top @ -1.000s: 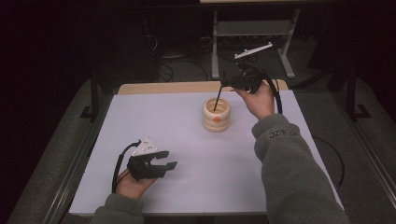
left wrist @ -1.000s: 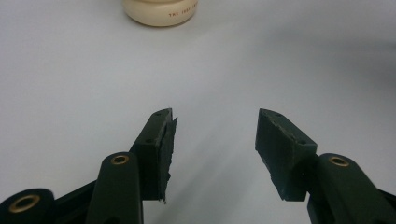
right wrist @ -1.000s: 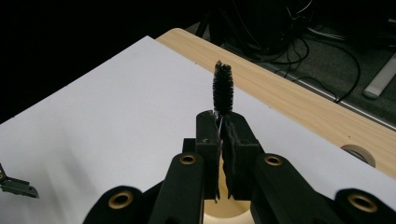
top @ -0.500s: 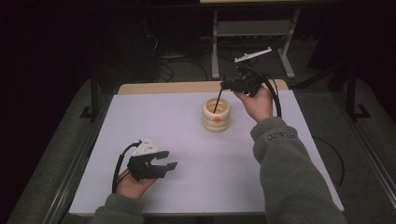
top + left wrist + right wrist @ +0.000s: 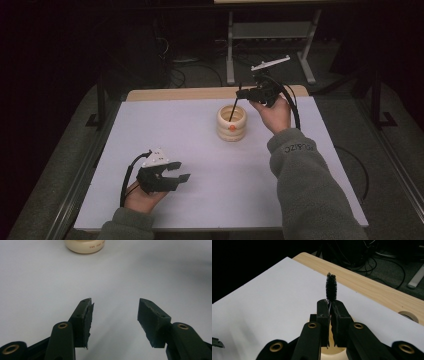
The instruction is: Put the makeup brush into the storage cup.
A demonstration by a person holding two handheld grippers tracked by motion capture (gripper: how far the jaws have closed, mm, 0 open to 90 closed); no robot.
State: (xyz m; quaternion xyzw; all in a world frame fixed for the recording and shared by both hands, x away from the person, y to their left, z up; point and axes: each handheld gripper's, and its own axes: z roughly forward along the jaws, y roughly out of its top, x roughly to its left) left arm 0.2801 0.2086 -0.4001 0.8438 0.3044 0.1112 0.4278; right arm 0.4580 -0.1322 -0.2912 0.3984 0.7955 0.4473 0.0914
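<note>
A cream ribbed cup (image 5: pixel 231 123) with an orange dot stands on the white table sheet (image 5: pixel 200 145), right of middle toward the back. My right gripper (image 5: pixel 245 93) hovers just above and behind it, shut on a thin black brush (image 5: pixel 234 105) whose lower end reaches down into the cup. In the right gripper view the jaws (image 5: pixel 329 305) pinch the brush stem and the bristle head (image 5: pixel 331 287) stands above them. My left gripper (image 5: pixel 179 171) rests at the front left, open with nothing between its jaws (image 5: pixel 115 312). The cup's base (image 5: pixel 84 246) lies well ahead of it.
The bare wooden table edge (image 5: pixel 200 93) runs along the back, with a tape roll (image 5: pixel 409 315) on it. A metal stand (image 5: pixel 270 35) and cables sit on the dark floor behind. A metal rail (image 5: pixel 85 165) borders the table's left side.
The right gripper with the brush has sunk slightly over the cup. The left gripper has stayed put.
</note>
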